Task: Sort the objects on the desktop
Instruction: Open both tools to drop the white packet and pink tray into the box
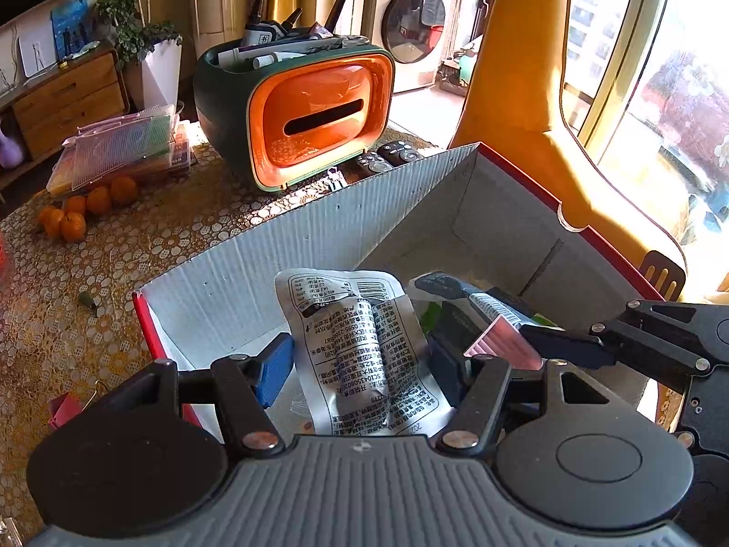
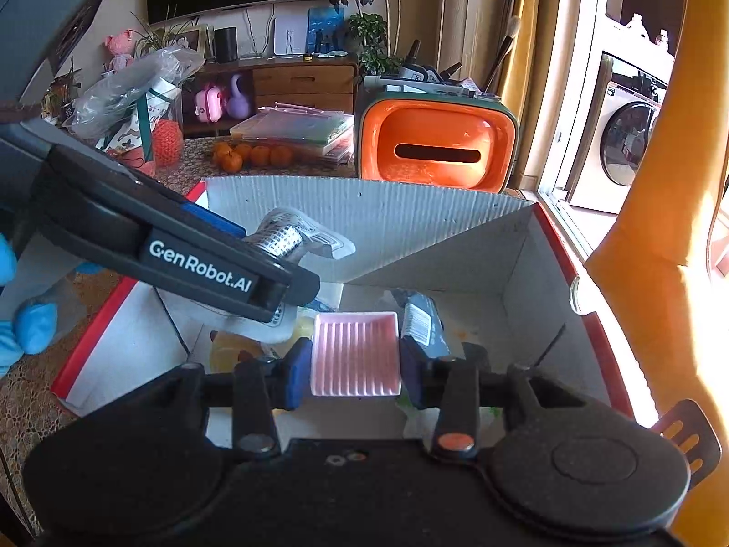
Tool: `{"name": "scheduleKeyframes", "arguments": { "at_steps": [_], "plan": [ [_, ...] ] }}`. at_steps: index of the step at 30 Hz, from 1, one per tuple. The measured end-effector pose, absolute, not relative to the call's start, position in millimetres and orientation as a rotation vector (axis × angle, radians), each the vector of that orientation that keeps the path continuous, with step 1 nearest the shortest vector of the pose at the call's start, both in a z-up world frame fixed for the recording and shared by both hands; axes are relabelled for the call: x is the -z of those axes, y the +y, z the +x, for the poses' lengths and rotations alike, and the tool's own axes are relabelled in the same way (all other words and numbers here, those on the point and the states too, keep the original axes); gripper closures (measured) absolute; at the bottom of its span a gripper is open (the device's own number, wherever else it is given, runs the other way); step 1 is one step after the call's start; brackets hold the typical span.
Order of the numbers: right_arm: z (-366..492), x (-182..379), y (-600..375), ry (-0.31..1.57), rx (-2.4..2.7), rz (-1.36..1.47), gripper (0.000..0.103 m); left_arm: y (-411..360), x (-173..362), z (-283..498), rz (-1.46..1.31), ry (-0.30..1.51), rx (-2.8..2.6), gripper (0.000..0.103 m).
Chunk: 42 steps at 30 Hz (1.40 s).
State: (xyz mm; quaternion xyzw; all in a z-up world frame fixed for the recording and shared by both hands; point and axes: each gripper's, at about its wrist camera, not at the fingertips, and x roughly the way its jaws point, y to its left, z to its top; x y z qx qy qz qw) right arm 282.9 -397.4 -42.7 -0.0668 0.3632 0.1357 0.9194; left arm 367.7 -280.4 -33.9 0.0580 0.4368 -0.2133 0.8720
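A cardboard box (image 1: 346,228) with red outer sides stands open on the table; it also shows in the right wrist view (image 2: 410,223). My left gripper (image 1: 360,364) is over the box, its blue pads (image 1: 275,367) closed on a silver printed food pouch (image 1: 360,346). The same pouch shows in the right wrist view (image 2: 291,237). My right gripper (image 2: 355,367) is shut on a pink ribbed tray (image 2: 355,355) inside the box; the tray shows in the left wrist view (image 1: 505,342). Other packets (image 2: 421,319) lie on the box floor.
An orange and green tissue box (image 1: 300,114) with pens on top stands behind the cardboard box. Two remotes (image 1: 387,157) lie beside it. Tangerines (image 1: 75,214) and plastic cases (image 1: 127,150) sit at the left. A yellow chair (image 1: 524,91) stands at the right.
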Motion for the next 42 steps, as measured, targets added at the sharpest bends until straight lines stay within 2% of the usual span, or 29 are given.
{"name": "scheduleKeyframes", "arguments": {
  "at_steps": [15,18,22,26,31,34,36,39,42],
  "plan": [
    [277,48,-390,0.744,-0.294,-0.194,0.060,-289,51,365,0.144,0.967,0.476,0.037],
    [276,48,-389,0.747,-0.297,-0.190,0.052,-290,51,362,0.149,0.961,0.481,0.037],
    [273,49,-390,0.749,-0.288,-0.188,0.049,-290,49,358,0.150,0.948,0.483,0.037],
    [269,48,-393,0.743,-0.278,-0.172,0.039,-287,43,354,0.131,0.928,0.483,0.037],
    [261,42,-396,0.726,-0.272,-0.158,0.036,-278,33,350,0.078,0.911,0.496,0.037],
    [257,38,-398,0.711,-0.273,-0.145,0.027,-273,28,344,0.064,0.903,0.501,0.037],
    [253,34,-398,0.699,-0.271,-0.135,0.024,-270,25,339,0.060,0.896,0.503,0.037],
    [248,29,-399,0.692,-0.265,-0.117,0.024,-265,20,332,0.048,0.884,0.509,0.028],
    [242,24,-400,0.679,-0.260,-0.100,0.020,-258,14,323,0.033,0.872,0.514,0.027]
  ]
}}
